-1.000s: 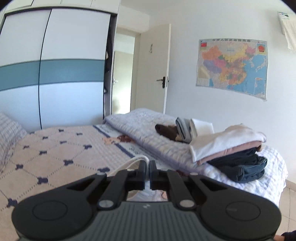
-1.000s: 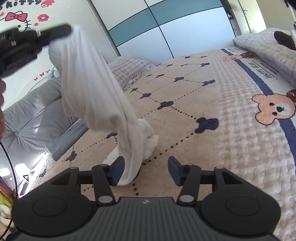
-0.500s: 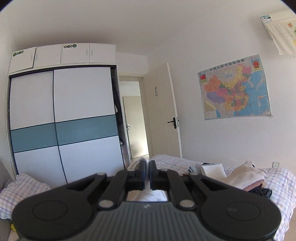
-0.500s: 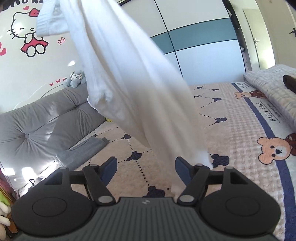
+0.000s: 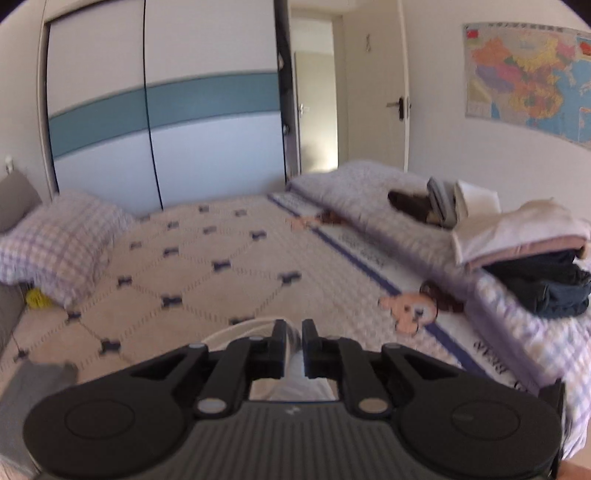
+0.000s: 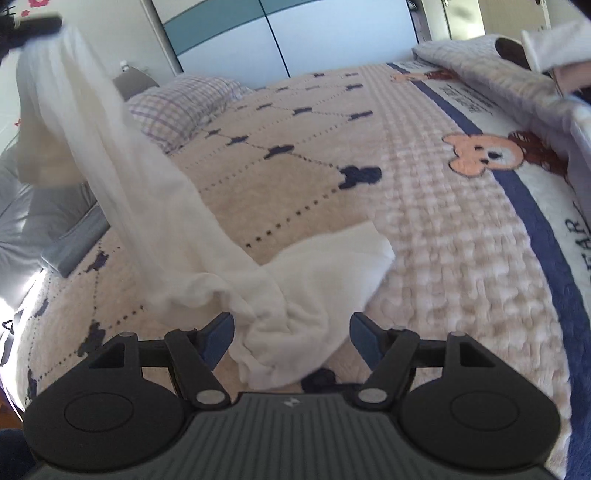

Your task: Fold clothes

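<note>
A long white garment (image 6: 147, 206) hangs from my left gripper (image 6: 35, 26) at the upper left of the right wrist view. It slopes down to the beige bed cover (image 6: 424, 221), where its lower end lies bunched. In the left wrist view the left gripper (image 5: 293, 332) has a strip of the white cloth (image 5: 293, 341) pinched in a narrow gap, and its jaws are opening. My right gripper (image 6: 291, 328) is open just above the cover. The bunched end lies between its blue-padded fingers (image 6: 221, 328), which do not press on it.
A stack of folded clothes (image 5: 524, 236) and further folded pieces (image 5: 443, 201) sit on the checked quilt at the right. A checked pillow (image 5: 55, 236) and a grey cloth (image 5: 33, 376) lie at the left. A wardrobe (image 5: 166, 110) stands behind the bed.
The left gripper swung up, lifting the garment clear, then came back down. The garment's lower end now rests spread on the cover. The right jaws widened and moved over that end.
</note>
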The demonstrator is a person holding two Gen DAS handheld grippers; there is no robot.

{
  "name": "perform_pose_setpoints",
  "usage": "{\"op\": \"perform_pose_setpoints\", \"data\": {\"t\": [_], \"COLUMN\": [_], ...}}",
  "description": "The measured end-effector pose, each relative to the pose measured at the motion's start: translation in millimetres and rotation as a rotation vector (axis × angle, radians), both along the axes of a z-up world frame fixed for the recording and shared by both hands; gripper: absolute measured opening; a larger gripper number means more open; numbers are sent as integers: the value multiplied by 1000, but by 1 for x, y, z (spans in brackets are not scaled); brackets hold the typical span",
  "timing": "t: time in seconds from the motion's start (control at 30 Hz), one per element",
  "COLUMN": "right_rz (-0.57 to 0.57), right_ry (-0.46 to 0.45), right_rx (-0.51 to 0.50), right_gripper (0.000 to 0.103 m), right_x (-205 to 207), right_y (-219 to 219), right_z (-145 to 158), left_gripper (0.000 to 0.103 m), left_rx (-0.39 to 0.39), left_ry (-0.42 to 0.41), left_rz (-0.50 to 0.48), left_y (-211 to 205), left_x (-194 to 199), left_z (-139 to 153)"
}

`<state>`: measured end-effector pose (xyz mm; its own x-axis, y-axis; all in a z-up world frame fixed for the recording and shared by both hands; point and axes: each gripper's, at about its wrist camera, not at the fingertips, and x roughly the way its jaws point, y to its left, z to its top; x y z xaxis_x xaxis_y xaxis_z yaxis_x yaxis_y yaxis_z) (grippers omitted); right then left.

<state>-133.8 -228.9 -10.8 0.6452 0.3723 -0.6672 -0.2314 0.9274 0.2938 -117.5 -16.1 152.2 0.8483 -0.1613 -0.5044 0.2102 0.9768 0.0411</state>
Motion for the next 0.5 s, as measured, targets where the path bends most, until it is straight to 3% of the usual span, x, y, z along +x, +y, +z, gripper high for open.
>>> {"op": "perform_pose_setpoints", "data": {"t": [0.07, 0.13, 0.2, 0.3, 0.33, 0.5], "right_rz": [-21, -26, -15, -11, -14, 9], "right_ry": [28, 54, 52, 57, 60, 33], "right_rx": [4, -7, -20, -19, -13, -47], "right_gripper": [72, 72, 72, 73, 74, 78], "right_x": [4, 5, 7, 14, 18, 30], "right_y": [-5, -9, -10, -11, -11, 4], "right_z": [-16, -27, -30, -31, -31, -34], "left_gripper": [12, 30, 52, 72, 76, 76], "left_rx": [-37, -45, -23, -23, -26, -44], "left_ry": [124, 208, 238, 233, 239, 300], "left_rz": [6, 28, 58, 77, 84, 108], "left_y": [16, 23, 24, 31, 34, 43], "left_x": [15, 24, 26, 20, 19, 28], "left_z": [-45, -79, -99, -116, -123, -160]}}
